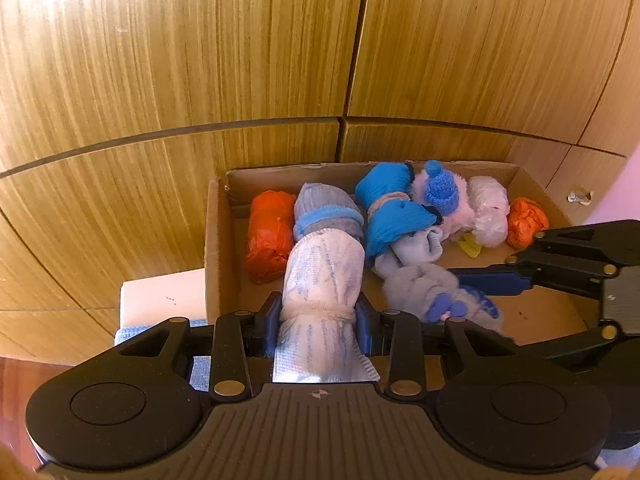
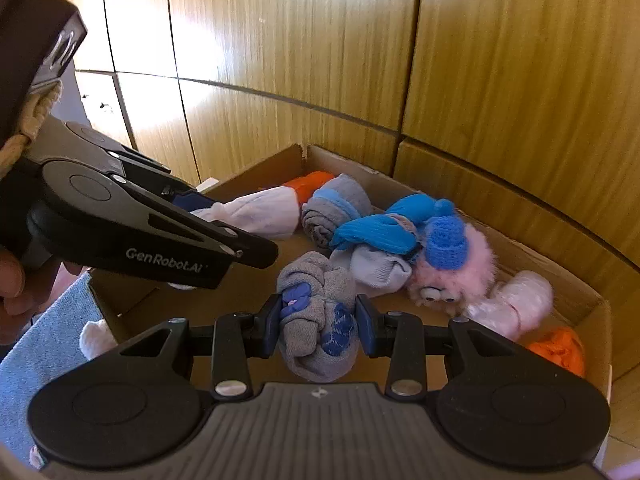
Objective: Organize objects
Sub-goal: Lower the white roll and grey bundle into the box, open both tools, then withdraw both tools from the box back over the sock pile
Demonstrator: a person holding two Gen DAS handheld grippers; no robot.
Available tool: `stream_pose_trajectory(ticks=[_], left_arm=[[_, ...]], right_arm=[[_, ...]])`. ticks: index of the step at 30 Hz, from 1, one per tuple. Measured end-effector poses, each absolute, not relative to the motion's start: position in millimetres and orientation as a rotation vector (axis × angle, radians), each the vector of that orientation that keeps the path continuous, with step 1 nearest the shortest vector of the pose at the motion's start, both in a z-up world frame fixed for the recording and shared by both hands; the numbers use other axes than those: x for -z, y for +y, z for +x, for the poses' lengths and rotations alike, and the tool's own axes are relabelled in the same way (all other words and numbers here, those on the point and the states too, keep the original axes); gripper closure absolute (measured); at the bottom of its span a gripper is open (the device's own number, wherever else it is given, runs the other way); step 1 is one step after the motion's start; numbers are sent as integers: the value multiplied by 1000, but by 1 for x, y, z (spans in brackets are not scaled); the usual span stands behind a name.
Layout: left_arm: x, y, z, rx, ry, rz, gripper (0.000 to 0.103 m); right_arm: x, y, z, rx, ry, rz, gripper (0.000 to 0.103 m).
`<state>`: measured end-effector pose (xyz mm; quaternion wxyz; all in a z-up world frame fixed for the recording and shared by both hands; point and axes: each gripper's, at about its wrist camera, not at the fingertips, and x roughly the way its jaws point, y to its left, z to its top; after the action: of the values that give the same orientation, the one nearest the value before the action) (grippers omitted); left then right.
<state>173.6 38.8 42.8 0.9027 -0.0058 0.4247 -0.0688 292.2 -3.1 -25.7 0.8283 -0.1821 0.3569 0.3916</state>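
Cardboard box [image 1: 218, 240] stands against wooden cabinet doors [image 1: 180, 60], crowded with an orange bag [image 1: 267, 236], blue sock bundle [image 2: 376, 232] and pink plush [image 2: 464, 268]. My left gripper [image 1: 319, 316] clamps the white sock roll [image 1: 324, 272] over the box; my right gripper [image 2: 319, 322] clamps the grey sock bundle [image 2: 320, 312] inside it, jaws partly closed.

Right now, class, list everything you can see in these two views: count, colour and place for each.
cardboard box: 1, brown, against wooden panels
orange bundles: 2, opposite ends of box
grey-blue sock roll: 1, beside left orange bundle
bright blue sock bundle: 1, middle
pink fluffy toy: 1, blue knit hat
pale plastic bundle: 1, right
white roll: 1, in left gripper
grey sock bundle: 1, in right gripper
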Motion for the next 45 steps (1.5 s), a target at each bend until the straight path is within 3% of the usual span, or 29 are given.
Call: stream_pose_trajectory(ticks=[14, 23, 24, 30, 45], left_arm=[[-35, 39, 184, 105, 870, 15, 59], [-41, 39, 177, 92, 854, -7, 47], [-43, 40, 177, 86, 848, -5, 38], [-61, 41, 164, 104, 793, -18, 17], [-88, 63, 140, 63, 731, -54, 13]], right_arm=[[33, 30, 301, -870, 736, -506, 67], [32, 24, 301, -880, 734, -485, 64], [31, 24, 301, -880, 734, -486, 64], [28, 20, 298, -880, 745, -470, 64], [23, 51, 290, -888, 750, -519, 64]])
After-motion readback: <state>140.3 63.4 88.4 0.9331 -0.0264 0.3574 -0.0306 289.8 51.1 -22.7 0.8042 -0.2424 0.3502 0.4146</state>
